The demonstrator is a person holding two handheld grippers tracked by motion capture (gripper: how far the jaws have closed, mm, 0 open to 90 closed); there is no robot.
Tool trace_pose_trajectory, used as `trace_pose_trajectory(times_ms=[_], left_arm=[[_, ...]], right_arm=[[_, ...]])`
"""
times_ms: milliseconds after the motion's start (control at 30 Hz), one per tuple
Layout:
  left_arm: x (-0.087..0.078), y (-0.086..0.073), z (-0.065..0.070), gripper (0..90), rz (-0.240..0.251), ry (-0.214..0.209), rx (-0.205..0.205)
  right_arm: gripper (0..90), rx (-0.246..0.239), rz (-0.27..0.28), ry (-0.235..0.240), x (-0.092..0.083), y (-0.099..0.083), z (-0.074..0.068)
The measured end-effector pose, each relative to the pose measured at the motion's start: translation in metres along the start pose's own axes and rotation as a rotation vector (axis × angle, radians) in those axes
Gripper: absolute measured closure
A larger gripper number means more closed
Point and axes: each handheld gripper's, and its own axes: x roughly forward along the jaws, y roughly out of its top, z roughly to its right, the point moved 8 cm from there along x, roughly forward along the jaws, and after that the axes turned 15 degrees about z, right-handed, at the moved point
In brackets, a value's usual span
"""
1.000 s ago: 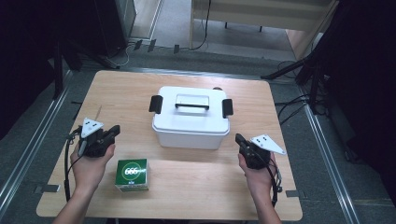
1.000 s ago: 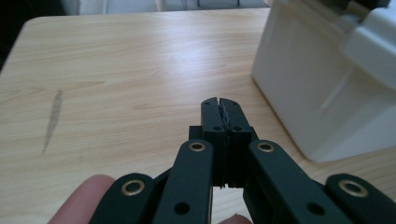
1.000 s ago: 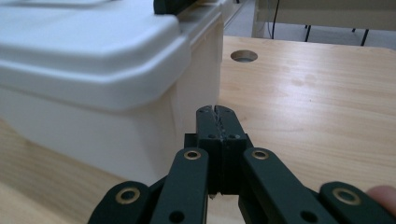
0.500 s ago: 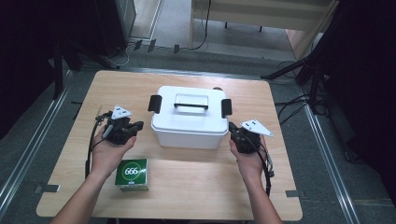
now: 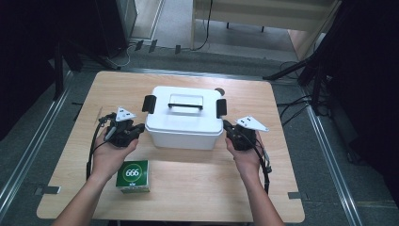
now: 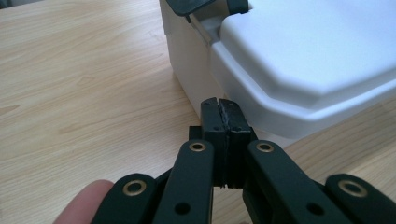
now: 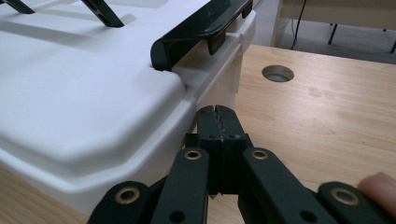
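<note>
Now: white lidded box (image 5: pixel 184 123) mid-table, between both tools. Left gripper (image 5: pixel 138 130) jaws together, empty, just beside box's left wall; right gripper (image 5: pixel 229 128) likewise at right wall. Box likely rigid, smooth plastic, slippery; best hold probably black side latches (image 7: pixel 201 28) or top handle (image 5: pixel 185 105).

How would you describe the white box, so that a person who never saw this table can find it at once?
Look at the wooden table: the white box stands near its middle, between the left gripper and the right gripper. It has a lid with a black handle and a black latch at each end. The green box nearby is far smaller.
</note>
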Motion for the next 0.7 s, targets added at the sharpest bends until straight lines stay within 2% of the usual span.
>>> trace_pose_trajectory(times_ms=[133, 267, 367, 433, 567, 700], left_arm=[[-0.004, -0.002, -0.004, 90.0, 0.006, 0.008, -0.018], [-0.015, -0.005, -0.011, 90.0, 0.026, 0.048, -0.019], [-0.031, -0.011, -0.022, 90.0, 0.044, 0.078, -0.036], [-0.044, -0.017, -0.03, 90.0, 0.062, 0.1, -0.065], [-0.068, -0.037, -0.037, 90.0, 0.08, 0.133, -0.126], [-0.086, -0.061, -0.036, 90.0, 0.07, 0.153, -0.143]], right_arm=[[90.0, -0.042, -0.001, -0.011, 0.003, 0.002, -0.004], [87.4, -0.106, 0.033, -0.105, -0.008, 0.005, -0.002], [88.1, -0.094, 0.051, -0.137, -0.021, 0.005, 0.001], [88.9, -0.092, 0.059, -0.15, -0.033, 0.002, 0.003], [89.4, -0.071, 0.065, -0.135, -0.052, -0.008, -0.004], [90.0, -0.038, 0.06, -0.076, -0.065, -0.018, -0.023]])
